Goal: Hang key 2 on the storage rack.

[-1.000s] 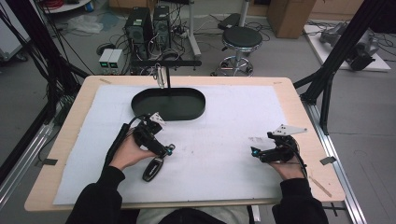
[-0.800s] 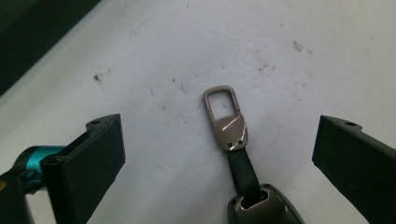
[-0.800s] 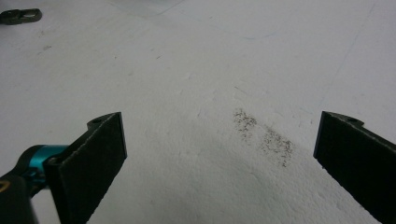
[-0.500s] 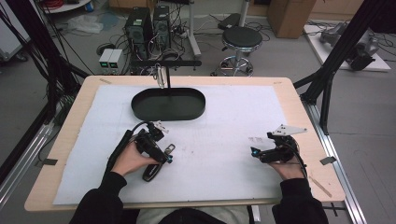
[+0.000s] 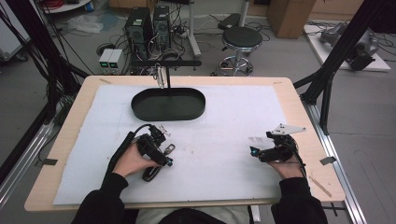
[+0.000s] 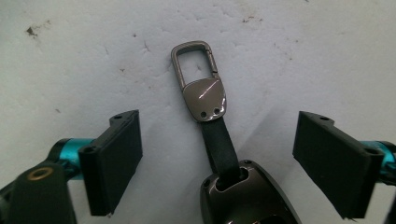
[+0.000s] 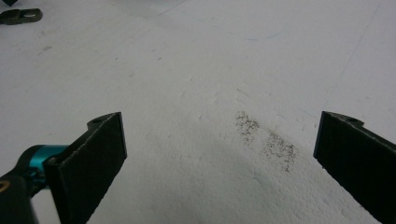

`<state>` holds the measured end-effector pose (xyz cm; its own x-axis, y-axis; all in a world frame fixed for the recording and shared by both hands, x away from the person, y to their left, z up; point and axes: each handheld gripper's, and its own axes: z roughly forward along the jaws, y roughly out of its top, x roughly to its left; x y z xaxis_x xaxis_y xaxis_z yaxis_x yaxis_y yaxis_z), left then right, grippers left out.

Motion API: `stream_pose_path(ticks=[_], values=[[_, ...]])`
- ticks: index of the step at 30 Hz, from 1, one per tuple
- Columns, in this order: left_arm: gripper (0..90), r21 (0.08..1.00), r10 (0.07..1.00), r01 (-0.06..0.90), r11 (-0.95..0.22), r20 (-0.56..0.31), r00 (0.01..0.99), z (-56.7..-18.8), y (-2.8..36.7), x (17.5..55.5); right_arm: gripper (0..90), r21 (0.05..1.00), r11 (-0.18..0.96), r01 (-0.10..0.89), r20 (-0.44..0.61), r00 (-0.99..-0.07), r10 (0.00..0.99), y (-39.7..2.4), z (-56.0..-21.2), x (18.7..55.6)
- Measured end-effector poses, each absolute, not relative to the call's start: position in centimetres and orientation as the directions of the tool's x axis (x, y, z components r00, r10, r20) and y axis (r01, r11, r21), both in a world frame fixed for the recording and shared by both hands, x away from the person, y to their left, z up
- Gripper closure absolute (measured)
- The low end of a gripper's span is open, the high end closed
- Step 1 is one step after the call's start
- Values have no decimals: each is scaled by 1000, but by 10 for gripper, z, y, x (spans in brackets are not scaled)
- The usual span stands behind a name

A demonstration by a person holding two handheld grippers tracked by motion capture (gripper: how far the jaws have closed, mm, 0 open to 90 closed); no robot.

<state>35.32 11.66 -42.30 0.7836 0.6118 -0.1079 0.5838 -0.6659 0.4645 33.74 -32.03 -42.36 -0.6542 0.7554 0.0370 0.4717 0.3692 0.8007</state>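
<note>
A dark key fob (image 6: pixel 247 198) lies flat on the white foam mat (image 5: pixel 224 126), with a black strap and a metal clasp (image 6: pixel 198 79) on its far end. My left gripper (image 6: pixel 219 135) points down over it. Its jaws stand on either side of the fob and strap, and the pads do not touch them. These jaws have just been closing, with the fob between them. In the high view the left gripper (image 5: pixel 163 158) covers part of the fob (image 5: pixel 152 173). My right gripper (image 5: pixel 253 151) rests at the right of the mat, open, with nothing between its jaws (image 7: pixel 219 135).
A black oval tray (image 5: pixel 140 109) sits at the back middle of the mat. Behind it stands a thin black post with a crossbar (image 5: pixel 166 63). Bare wood of the table (image 5: pixel 303 116) frames the mat. Dark speckles (image 7: pixel 266 135) mark the foam.
My left gripper has come toward the person and down over the key fob, which now lies between its jaws; the jaws stand a little narrower. The right gripper has stayed put.
</note>
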Motion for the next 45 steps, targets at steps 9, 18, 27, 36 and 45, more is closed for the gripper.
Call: stream_pose_path(ticks=[9,18,27,36,45], values=[[345,457,619,569,-684,-49,783,-421,117,351,17,803,371,466,34,-657,753,-319,-424,339],[626,454,617,553,-698,-9,787,-418,113,344,17,800,381,463,25,-661,750,-317,-423,339],[852,468,602,574,-672,-106,792,-416,124,352,17,800,380,464,27,-661,750,-317,-422,339],[863,470,594,560,-682,-90,800,-415,124,351,17,799,382,464,26,-661,750,-317,-423,339],[862,482,599,552,-680,-68,798,-404,127,349,17,799,382,464,25,-661,750,-317,-422,339]])
